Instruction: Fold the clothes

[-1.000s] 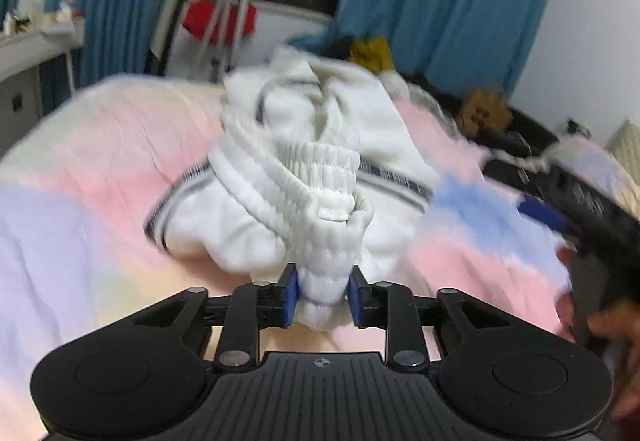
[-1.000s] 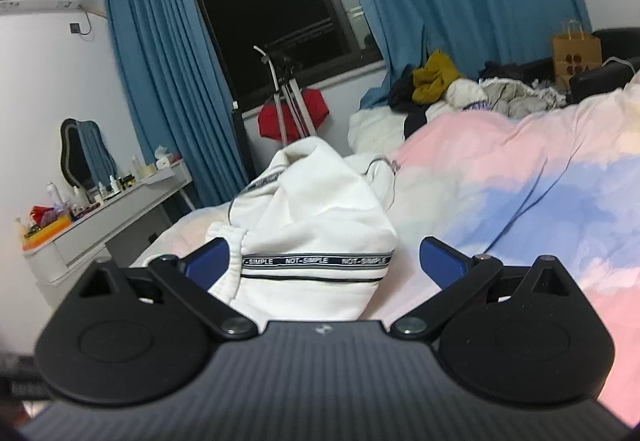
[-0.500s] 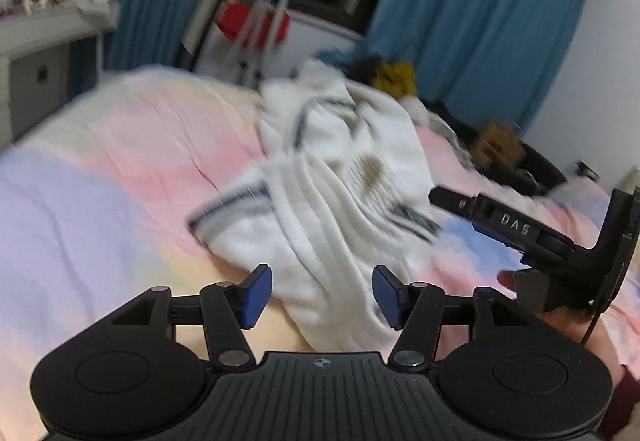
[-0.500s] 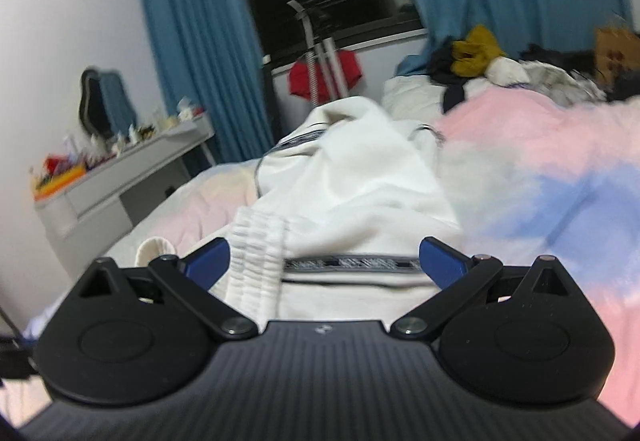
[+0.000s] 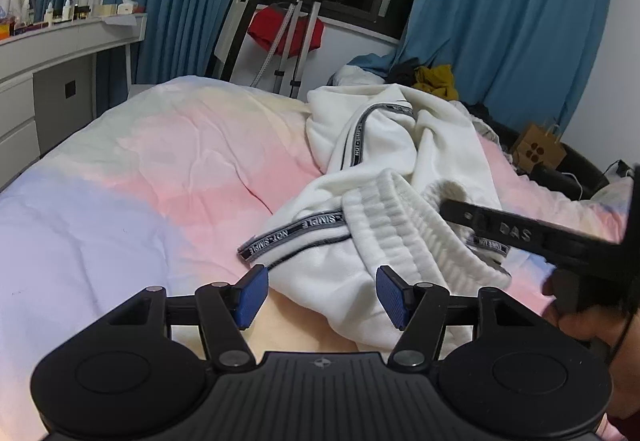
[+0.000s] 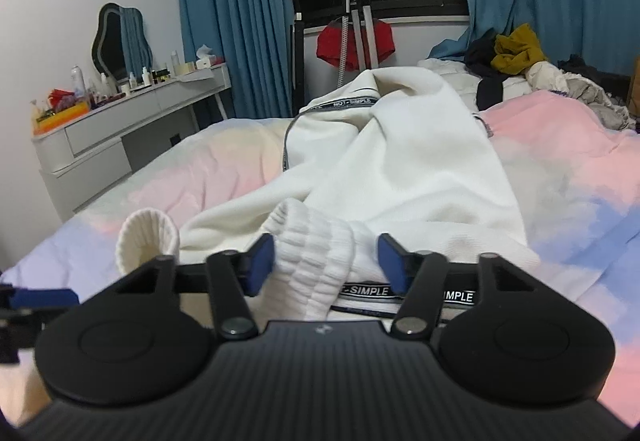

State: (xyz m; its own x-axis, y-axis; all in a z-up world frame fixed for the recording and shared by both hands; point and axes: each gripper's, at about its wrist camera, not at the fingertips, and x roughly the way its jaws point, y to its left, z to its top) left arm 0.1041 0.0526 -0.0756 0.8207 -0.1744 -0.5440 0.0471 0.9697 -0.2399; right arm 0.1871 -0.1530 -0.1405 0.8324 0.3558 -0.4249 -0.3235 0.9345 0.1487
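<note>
While white trousers (image 5: 400, 169) lay rumpled on the bed (image 5: 140, 181), soft and floppy, both grippers' (image 5: 322, 295) (image 6: 326, 263) jaws gaped empty beside the ribbed waistband (image 6: 316, 265), the likeliest hold.

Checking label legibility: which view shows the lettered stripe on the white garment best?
The left wrist view: the lettered stripe lies unobstructed across the white garment, its letters readable. In the right wrist view the right gripper covers part of the stripe.
</note>
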